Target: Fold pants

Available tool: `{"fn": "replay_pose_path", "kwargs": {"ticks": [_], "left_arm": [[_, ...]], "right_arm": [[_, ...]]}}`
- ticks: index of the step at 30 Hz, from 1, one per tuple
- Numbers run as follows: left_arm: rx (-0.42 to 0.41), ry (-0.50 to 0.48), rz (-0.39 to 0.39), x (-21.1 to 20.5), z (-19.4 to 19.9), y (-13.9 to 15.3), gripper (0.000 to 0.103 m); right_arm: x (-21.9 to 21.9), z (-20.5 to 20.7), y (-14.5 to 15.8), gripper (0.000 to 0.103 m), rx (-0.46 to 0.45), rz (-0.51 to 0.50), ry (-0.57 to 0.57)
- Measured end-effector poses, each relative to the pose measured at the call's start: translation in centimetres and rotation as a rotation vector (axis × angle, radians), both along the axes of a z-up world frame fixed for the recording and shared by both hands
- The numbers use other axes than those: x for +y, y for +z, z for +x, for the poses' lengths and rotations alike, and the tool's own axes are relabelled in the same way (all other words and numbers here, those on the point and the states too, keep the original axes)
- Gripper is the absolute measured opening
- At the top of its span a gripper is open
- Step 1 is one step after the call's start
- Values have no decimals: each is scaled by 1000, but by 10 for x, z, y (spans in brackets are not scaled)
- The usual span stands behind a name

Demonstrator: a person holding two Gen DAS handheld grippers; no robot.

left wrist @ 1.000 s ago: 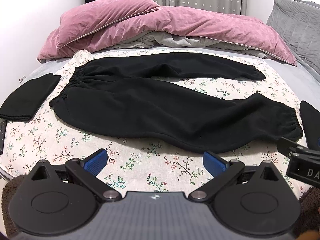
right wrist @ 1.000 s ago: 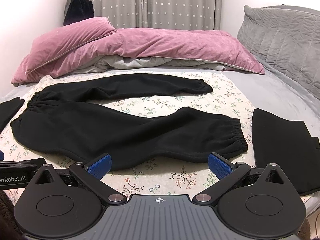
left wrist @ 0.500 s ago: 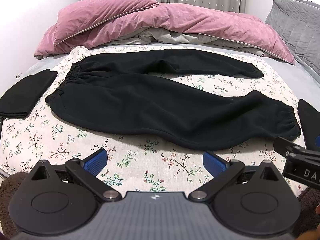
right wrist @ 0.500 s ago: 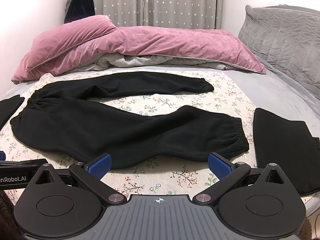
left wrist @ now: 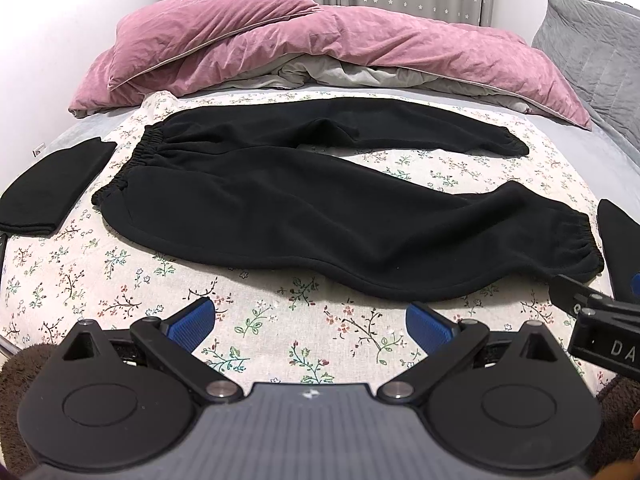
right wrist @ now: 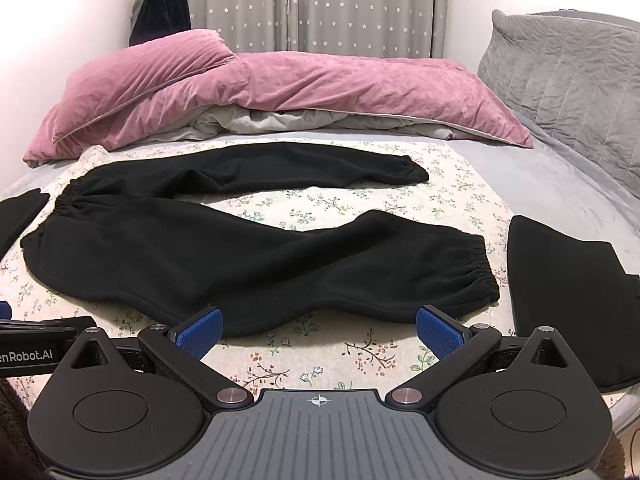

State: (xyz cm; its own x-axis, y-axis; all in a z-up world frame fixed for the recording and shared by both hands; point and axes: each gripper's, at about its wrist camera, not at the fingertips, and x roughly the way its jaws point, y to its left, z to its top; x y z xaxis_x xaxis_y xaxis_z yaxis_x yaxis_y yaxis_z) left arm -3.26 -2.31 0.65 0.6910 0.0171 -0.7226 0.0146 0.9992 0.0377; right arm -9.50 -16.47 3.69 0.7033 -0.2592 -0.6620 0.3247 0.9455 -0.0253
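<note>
The left gripper (left wrist: pixel 308 324) and the right gripper (right wrist: pixel 318 330) hover side by side over the near edge of the bed, both level and pointing forward. Their blue-padded jaws are spread wide apart, holding nothing.

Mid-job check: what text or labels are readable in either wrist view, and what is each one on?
"DA", cut off by the frame edge: on the right gripper body, seen in the left wrist view.
"enRobot.AI", its start cut off: on the left gripper body, seen in the right wrist view.
Small white tag at the bed's left edge: too small to read.
</note>
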Motion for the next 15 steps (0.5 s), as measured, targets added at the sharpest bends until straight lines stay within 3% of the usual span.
{"fn": "replay_pose_path", "kwargs": {"ticks": [15], "left_arm": [[-3,3,8,2,0,-1,103]], "right_arm": [[-1,0,-1,103,5,-2,-1]]}}
